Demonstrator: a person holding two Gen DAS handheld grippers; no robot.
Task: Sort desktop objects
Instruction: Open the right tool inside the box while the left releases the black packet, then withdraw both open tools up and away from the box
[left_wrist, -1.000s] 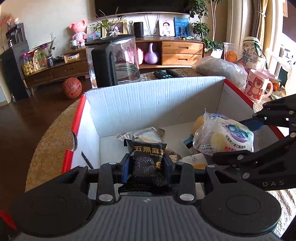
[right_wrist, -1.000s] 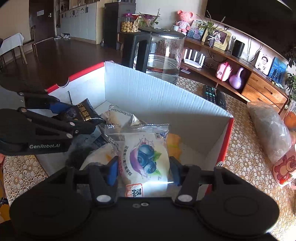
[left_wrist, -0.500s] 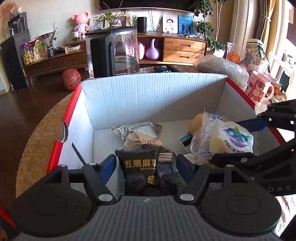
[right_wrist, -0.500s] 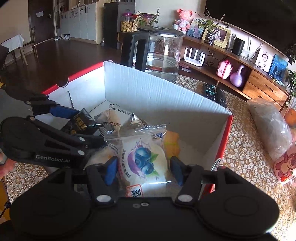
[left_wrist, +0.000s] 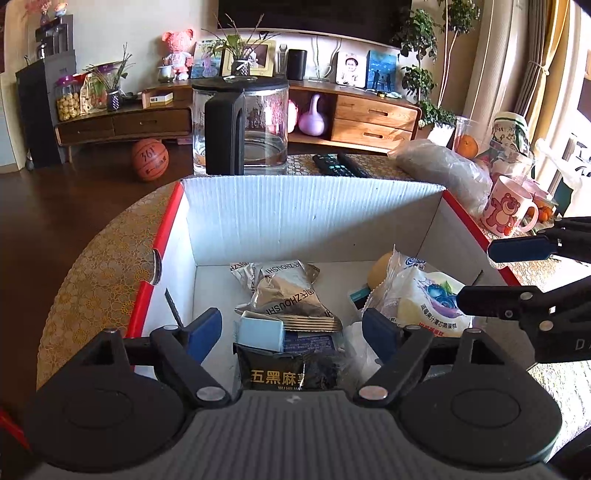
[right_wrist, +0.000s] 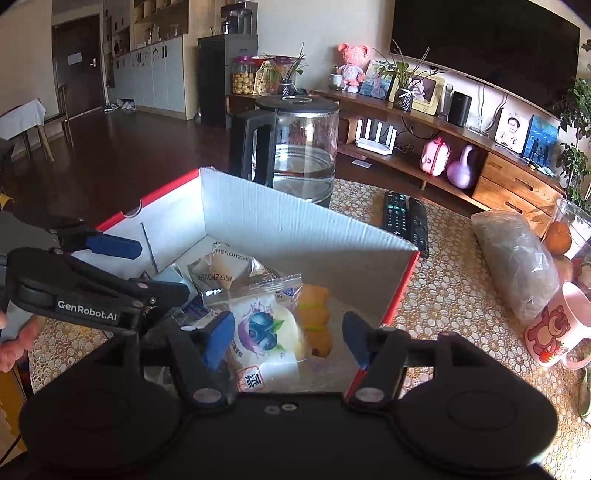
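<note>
Left wrist, black snack packet (left_wrist: 291, 373) between parted fingers (left_wrist: 201, 330)

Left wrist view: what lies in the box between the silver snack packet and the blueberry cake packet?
Mostly bare white box floor, with a yellow item at the cake packet's far edge; silver packet left.

Inside the white cardboard box with red rims (left_wrist: 314, 221), the black sesame snack packet (left_wrist: 291, 373) lies flat at the near wall. A silver foil packet (left_wrist: 291, 291) sits just beyond it, and the blueberry cake packet (right_wrist: 266, 332) leans beside a yellow bear-shaped toy (right_wrist: 314, 317).
</note>
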